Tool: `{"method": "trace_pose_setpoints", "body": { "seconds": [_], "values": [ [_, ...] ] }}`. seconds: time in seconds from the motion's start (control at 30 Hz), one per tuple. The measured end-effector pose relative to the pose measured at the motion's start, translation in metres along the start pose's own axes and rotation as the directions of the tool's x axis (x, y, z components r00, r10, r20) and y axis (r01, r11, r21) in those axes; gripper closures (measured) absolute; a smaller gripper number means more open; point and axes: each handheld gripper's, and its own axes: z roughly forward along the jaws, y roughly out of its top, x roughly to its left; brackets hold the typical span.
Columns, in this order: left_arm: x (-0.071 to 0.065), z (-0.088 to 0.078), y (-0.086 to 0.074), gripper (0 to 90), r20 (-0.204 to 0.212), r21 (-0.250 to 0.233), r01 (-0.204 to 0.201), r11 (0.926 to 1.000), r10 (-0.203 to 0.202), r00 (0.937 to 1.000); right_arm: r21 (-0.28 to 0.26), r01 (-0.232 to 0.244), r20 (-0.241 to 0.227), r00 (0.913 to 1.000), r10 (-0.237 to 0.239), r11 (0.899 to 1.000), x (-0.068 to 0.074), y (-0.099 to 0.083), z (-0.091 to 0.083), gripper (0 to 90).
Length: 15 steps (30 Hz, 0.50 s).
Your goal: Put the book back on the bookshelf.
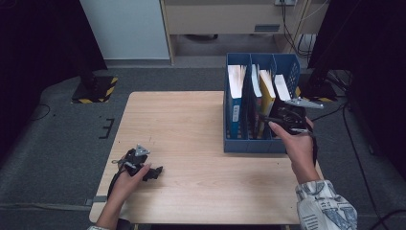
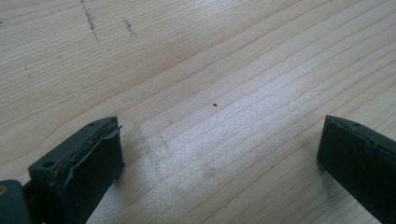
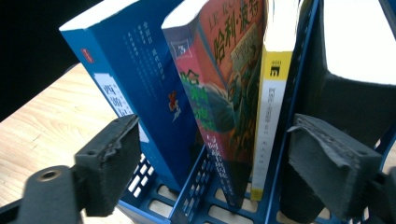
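At the right side of the table [image 1: 191, 120], a blue file rack [image 1: 239, 143] stands with 3 compartments and upright books. The right hand-held gripper [image 1: 282, 115] hovers over the rack's near right part, its jaws spread wide with nothing pressed between the pads. Seen from the right gripper view [image 3: 210, 177], the jaws straddle the colourful paperback [image 3: 229, 84] and the yellow-spined book [image 3: 271, 116], which stand side by side in the middle compartment, touching neither. Left of them a blue-covered book [image 3: 135, 79] leans in its own compartment; to the right a dark book [image 3: 345, 93] fills the last one. Near the table's front left corner, the left hand-held gripper [image 1: 143, 167] rests low over bare wood, jaws wide apart and empty, as the left gripper view [image 2: 219, 158] shows.
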Motion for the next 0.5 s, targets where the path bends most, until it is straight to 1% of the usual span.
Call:
{"method": "trace_pose_setpoints", "body": {
  "seconds": [0.17, 0.27, 0.33, 0.37, 0.4, 0.43, 0.47, 0.5],
  "values": [
    [0.0, 0.0, 0.0, 0.0, 0.0, 0.0, 0.0, 1.0, 0.0, 1.0, 0.005, -0.002, -0.007, 1.0, 0.002, 1.0, 0.0, -0.007, 0.0, 11.9],
    [0.0, 0.0, 0.0, 0.0, 0.0, 0.0, 0.0, 1.0, 0.0, 1.0, 0.009, -0.002, -0.017, 0.9999, 0.003, 1.0, 0.002, -0.017, -0.001, 9.0],
    [0.0, 0.0, 0.0, 0.0, 0.0, 0.0, 0.0, 1.0, 0.0, 1.0, 0.016, -0.002, -0.022, 0.9998, 0.002, 1.0, 0.004, -0.023, -0.001, 8.7],
    [0.0, 0.0, 0.0, 0.0, 0.0, 0.0, 0.0, 1.0, 0.0, 1.0, 0.016, -0.002, -0.022, 0.9998, 0.002, 1.0, 0.004, -0.023, -0.001, 8.7],
    [0.0, 0.0, 0.0, 0.0, 0.0, -0.001, 0.0, 1.0, 0.0, 1.0, 0.023, 0.005, -0.027, 0.9996, -0.004, 1.0, 0.006, -0.031, -0.001, 8.7],
    [0.0, 0.0, 0.0, 0.0, 0.0, -0.002, 0.0, 1.0, 0.0, 1.0, 0.023, 0.005, -0.027, 0.9996, -0.004, 1.0, 0.006, -0.031, -0.001, 8.7],
    [0.0, 0.0, 0.0, 0.0, -0.001, -0.002, 0.001, 1.0, -0.001, 1.0, 0.036, 0.015, -0.026, 0.9996, -0.014, 0.999, 0.008, -0.038, -0.001, 8.8],
    [0.0, 0.0, 0.0, 0.0, -0.001, -0.002, 0.001, 1.0, -0.001, 1.0, 0.036, 0.015, -0.026, 0.9996, -0.014, 0.999, 0.008, -0.038, -0.001, 8.8]
  ]
}}
